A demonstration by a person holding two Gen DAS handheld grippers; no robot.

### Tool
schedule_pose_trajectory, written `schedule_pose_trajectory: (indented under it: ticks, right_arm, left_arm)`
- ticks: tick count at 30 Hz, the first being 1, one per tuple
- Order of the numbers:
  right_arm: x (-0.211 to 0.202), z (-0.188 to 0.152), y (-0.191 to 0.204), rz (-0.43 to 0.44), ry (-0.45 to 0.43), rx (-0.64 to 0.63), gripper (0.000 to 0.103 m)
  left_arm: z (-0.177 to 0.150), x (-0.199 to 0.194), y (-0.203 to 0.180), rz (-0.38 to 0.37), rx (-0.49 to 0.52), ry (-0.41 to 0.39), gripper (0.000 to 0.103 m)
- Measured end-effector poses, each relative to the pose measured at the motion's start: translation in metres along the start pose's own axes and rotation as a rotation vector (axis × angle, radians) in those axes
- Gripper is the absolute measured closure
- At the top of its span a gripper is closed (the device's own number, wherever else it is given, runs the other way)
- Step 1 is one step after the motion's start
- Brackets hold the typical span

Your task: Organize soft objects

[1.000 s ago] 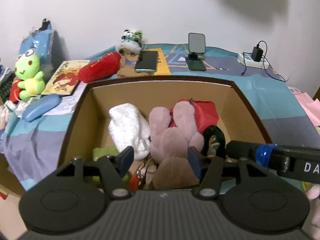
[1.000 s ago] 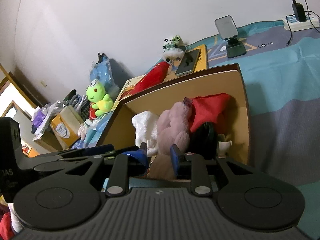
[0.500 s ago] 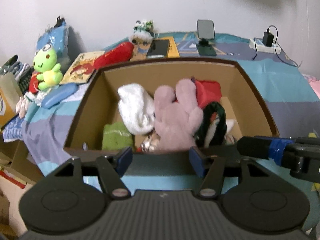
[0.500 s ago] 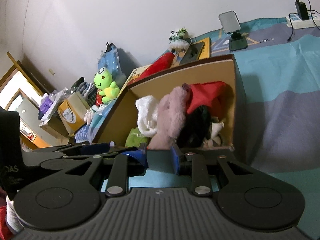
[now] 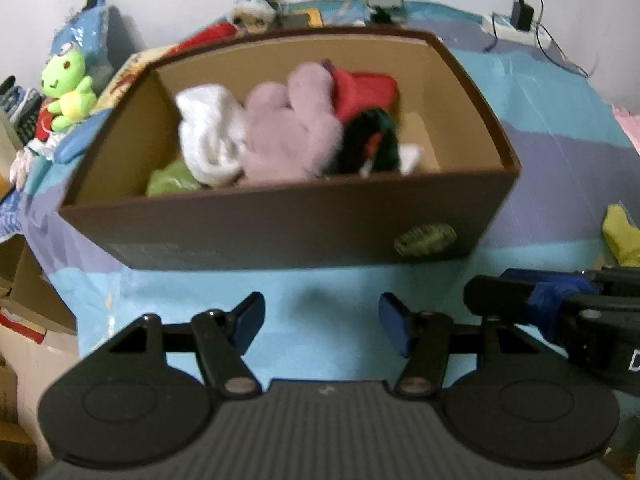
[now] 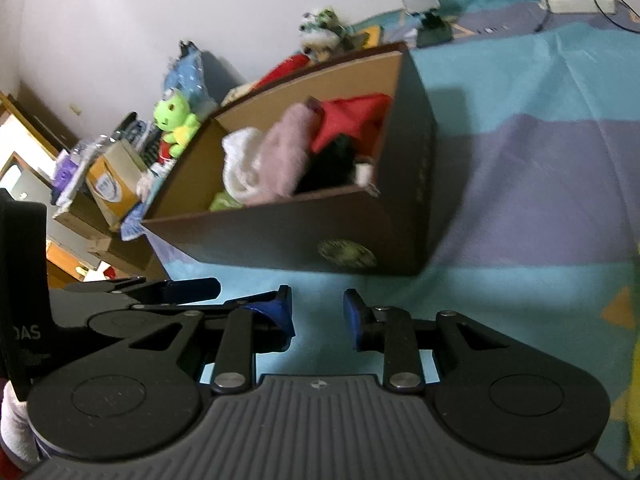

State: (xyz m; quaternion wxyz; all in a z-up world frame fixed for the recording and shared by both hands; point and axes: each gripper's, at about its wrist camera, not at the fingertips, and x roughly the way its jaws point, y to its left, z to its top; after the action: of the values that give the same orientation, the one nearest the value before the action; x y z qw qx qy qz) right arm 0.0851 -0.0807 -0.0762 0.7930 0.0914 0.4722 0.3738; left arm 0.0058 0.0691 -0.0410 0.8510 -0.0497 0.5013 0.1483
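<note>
Both claws hang empty over the bed in front of the brown cardboard box: the left claw is spread wide with nothing between its blue pads, and the right claw is released too, with a narrower gap. The soft things sit piled in the box: a white fluffy plush, a pale pink plush, a red fabric piece, a dark green-and-black soft item and a light green bit in the near corner. The pile looks heaped toward the middle, so the likely trouble is a further toy dropped on top rolling back out over the low near wall, or a claw clipping the rim and shoving the light box across the blue and purple striped bedsheet. A yellow-green soft object at the right edge is cut off by the frame, so its shape and the best place to grip it cannot be judged. The green frog plush lies well apart on the left, partly among clutter. Blur softens the box contents, and the floor of the box is mostly hidden under the toys.
</note>
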Motion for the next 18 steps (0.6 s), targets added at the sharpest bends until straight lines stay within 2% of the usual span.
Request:
schedule_pose_trajectory:
  ticks: [7, 18]
  right_arm:
    - [-0.009, -0.014, -0.020, -0.049, 0.039, 0.036, 0.092]
    - [-0.025, -0.032, -0.049, -0.109, 0.053, 0.107, 0.091]
  left_arm:
    - [-0.014, 0.010, -0.027, -0.028, 0.042, 0.051, 0.042]
    - [-0.027, 0.015, -0.060, -0.066, 0.114, 0.100, 0.041]
